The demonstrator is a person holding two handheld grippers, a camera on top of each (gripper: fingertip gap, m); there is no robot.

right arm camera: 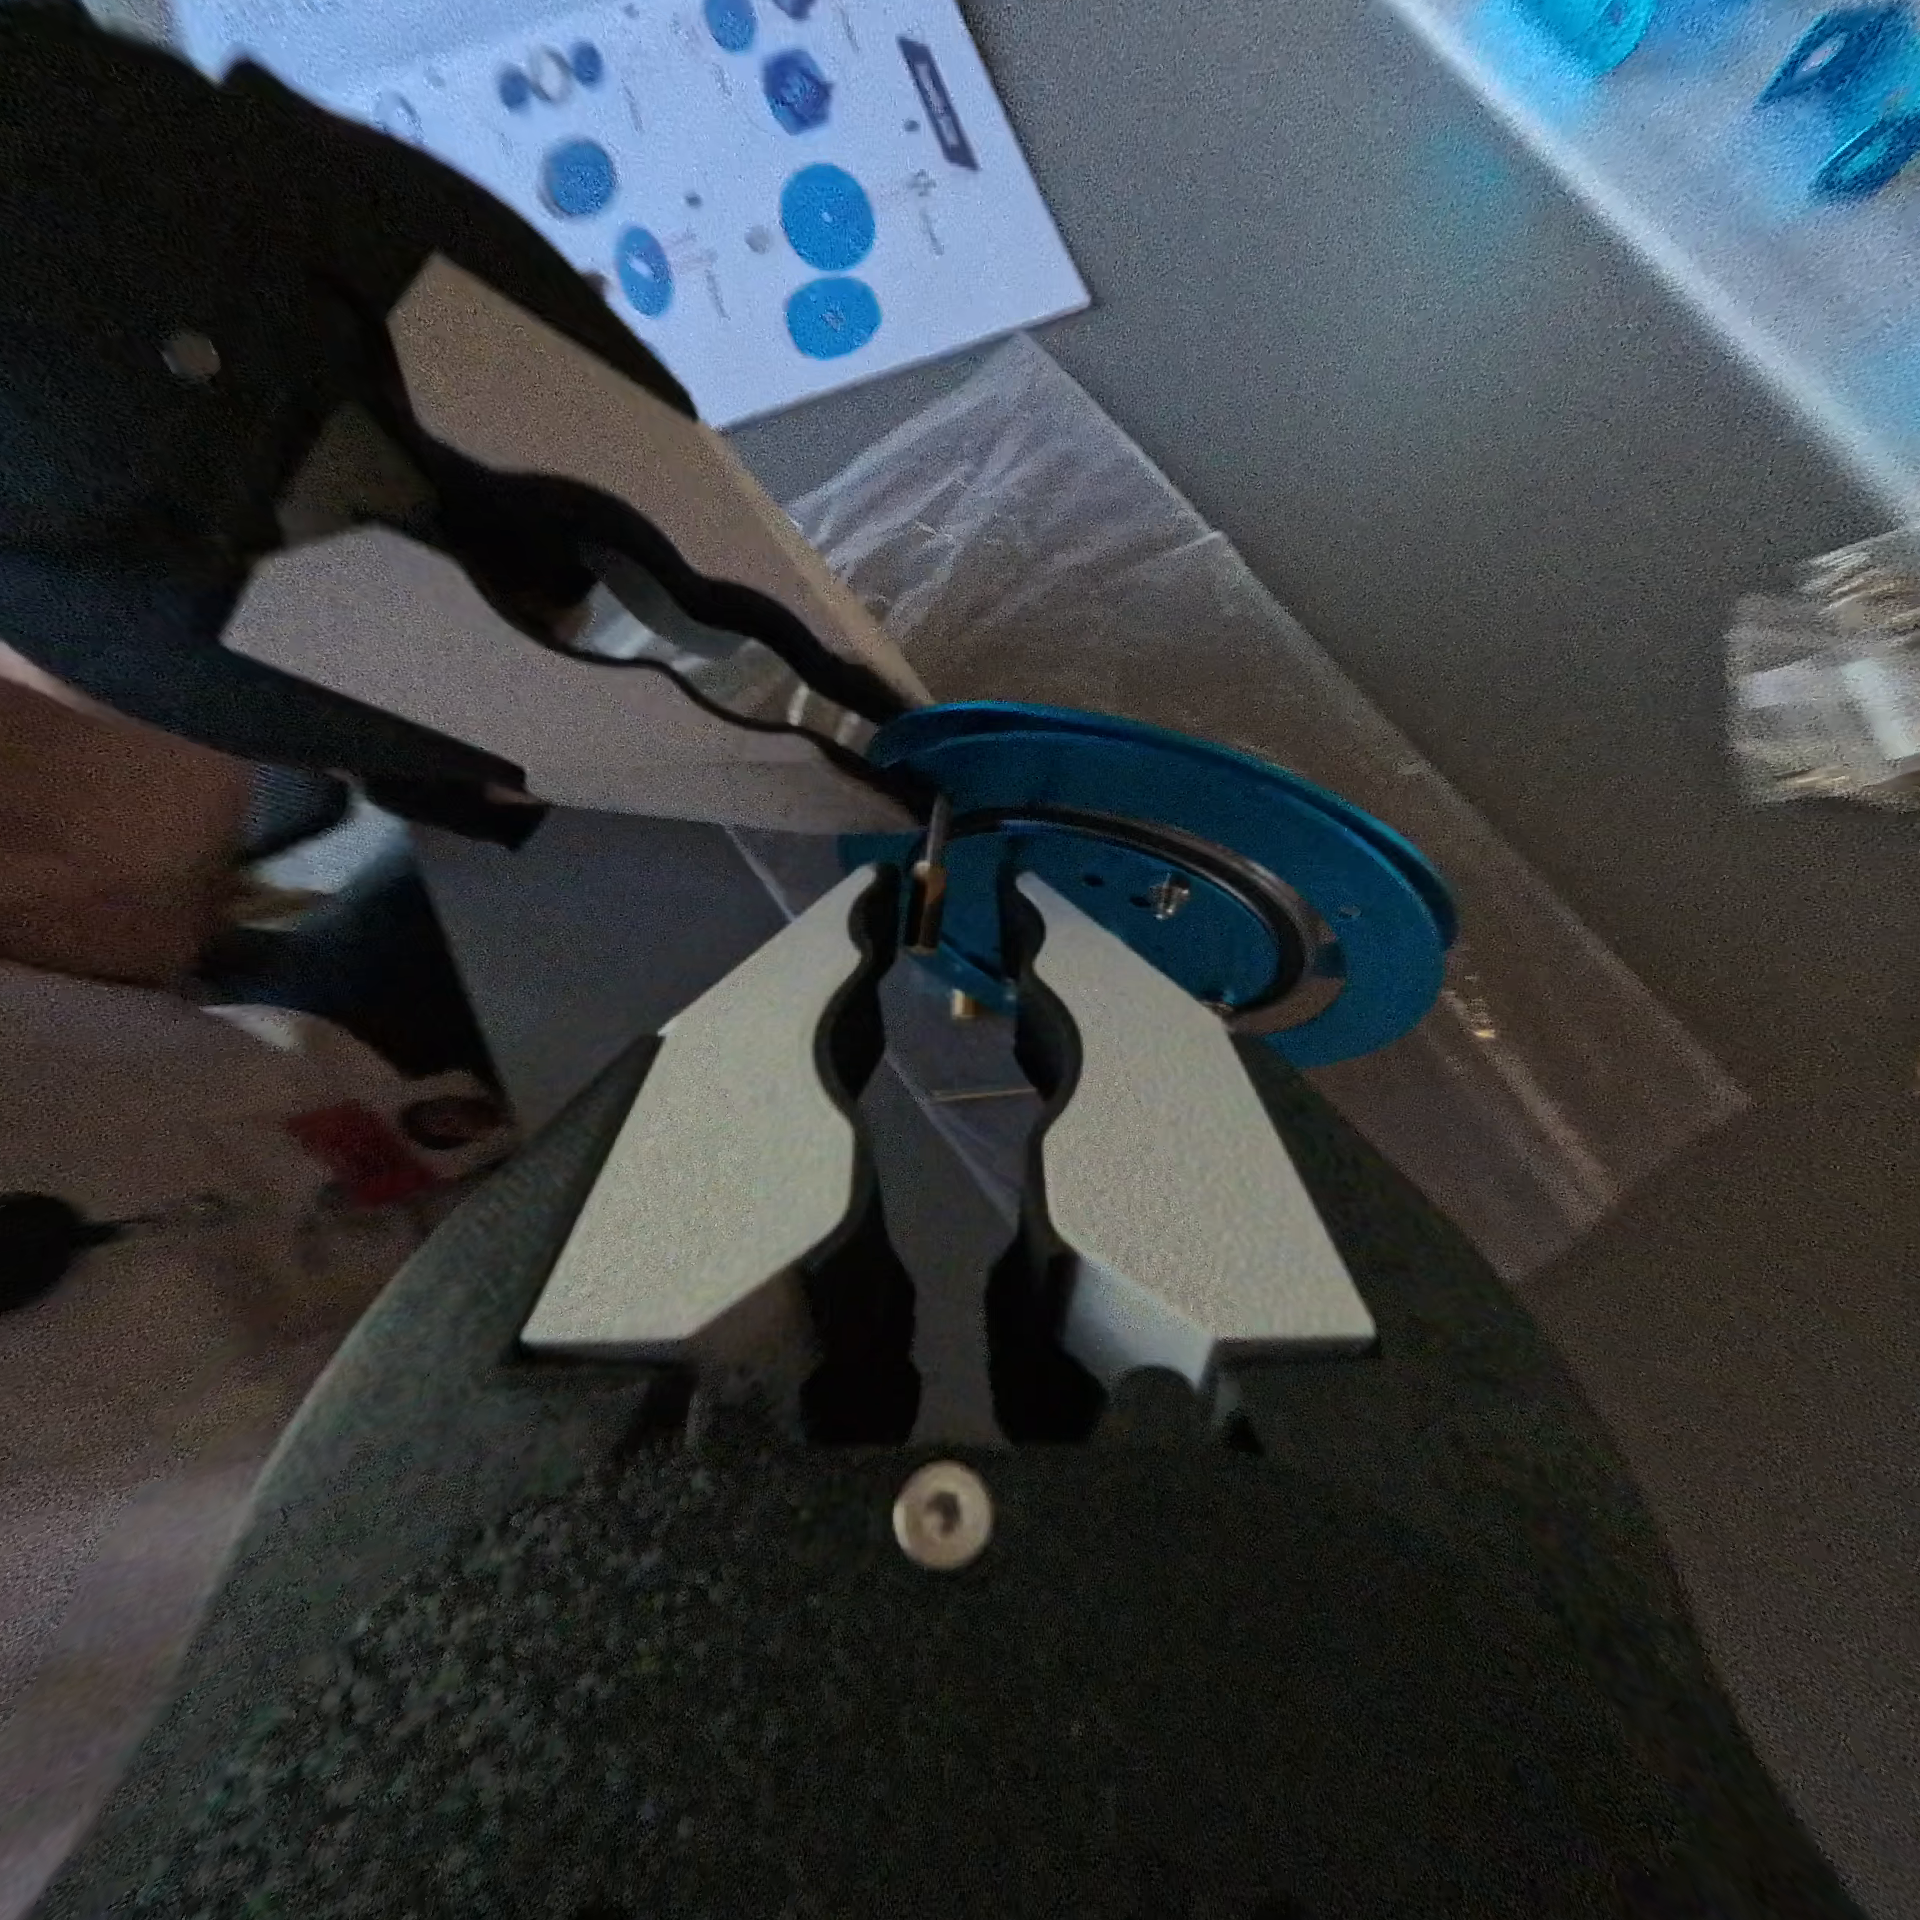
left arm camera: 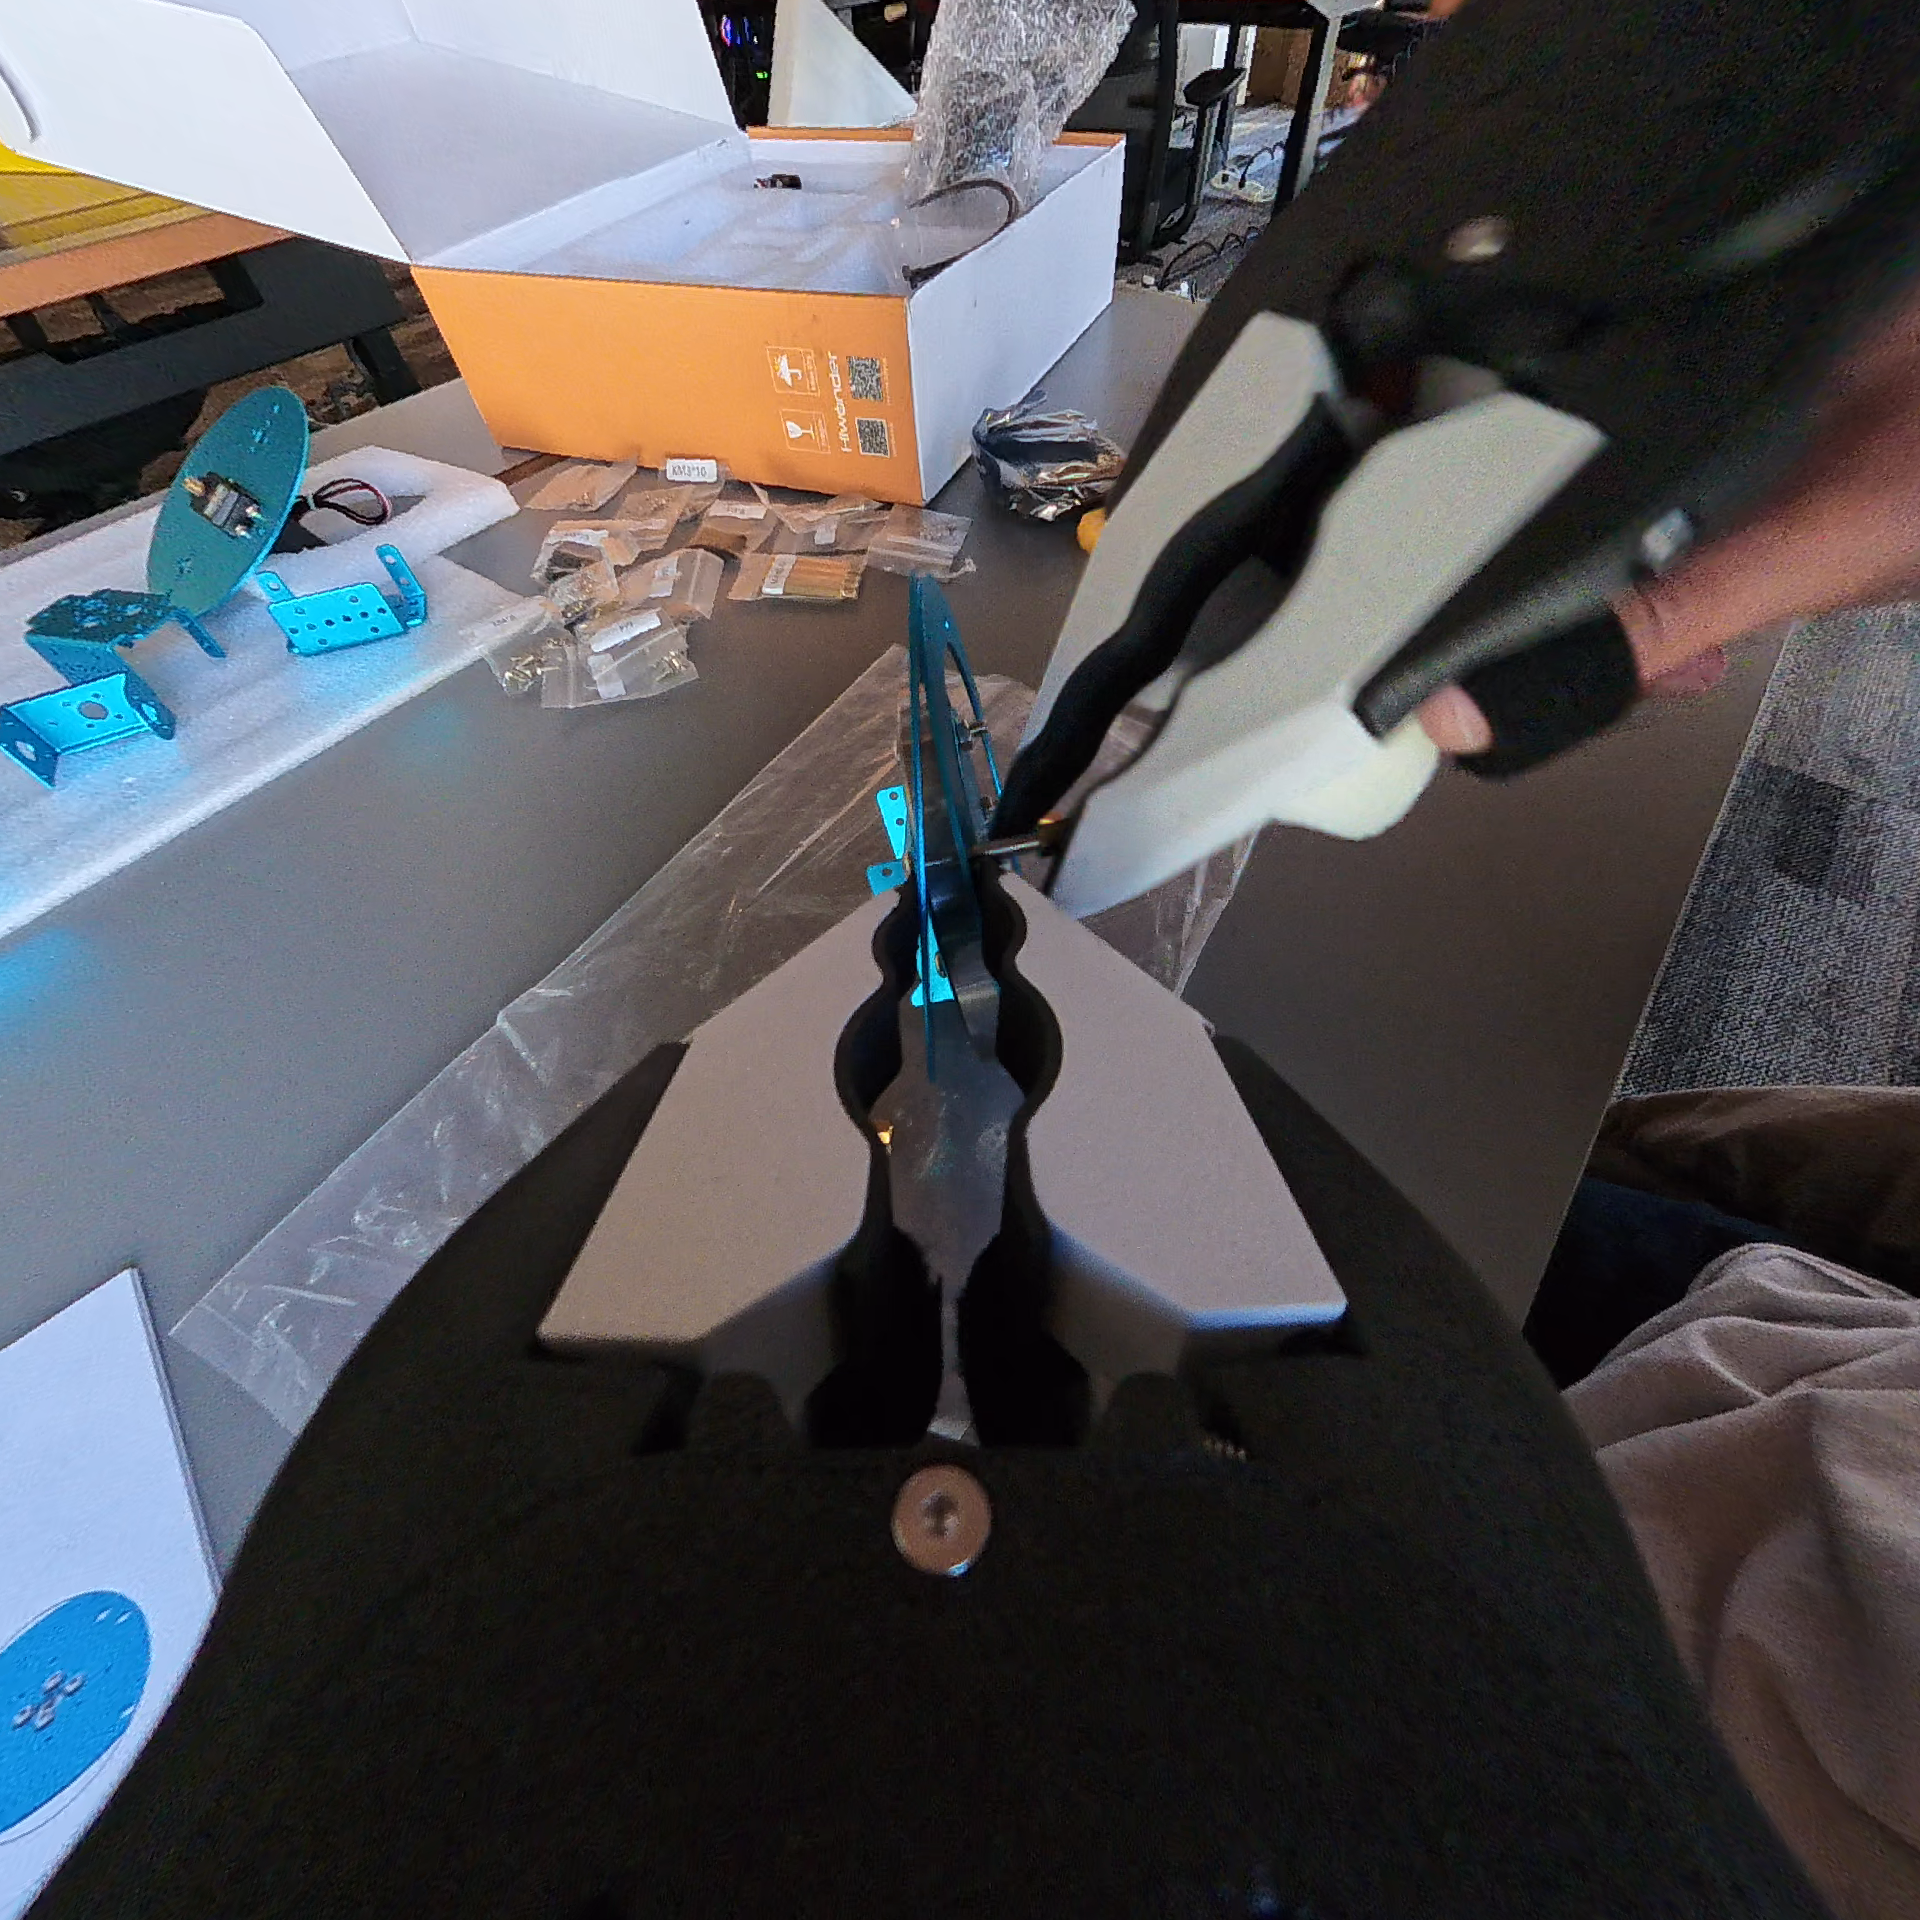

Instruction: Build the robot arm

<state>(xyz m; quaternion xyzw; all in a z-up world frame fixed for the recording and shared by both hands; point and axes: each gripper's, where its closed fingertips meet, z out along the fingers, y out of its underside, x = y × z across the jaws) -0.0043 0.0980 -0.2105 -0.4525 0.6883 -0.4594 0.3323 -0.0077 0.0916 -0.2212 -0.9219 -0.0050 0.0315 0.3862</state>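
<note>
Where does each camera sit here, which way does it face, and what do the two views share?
Left wrist view: on the left gripper, looking along its fingers over the grey table toward an orange box; a hand on the right gripper shows.
Right wrist view: on the right gripper, looking down at the table and a printed sheet; the left gripper shows.
Shared: the blue disc assembly, the clear plastic bag, both grippers.

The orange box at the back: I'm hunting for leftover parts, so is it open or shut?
Open. The orange box has its white lid flipped up and back, and a bubble-wrap bundle sticks up out of its white interior.
</note>
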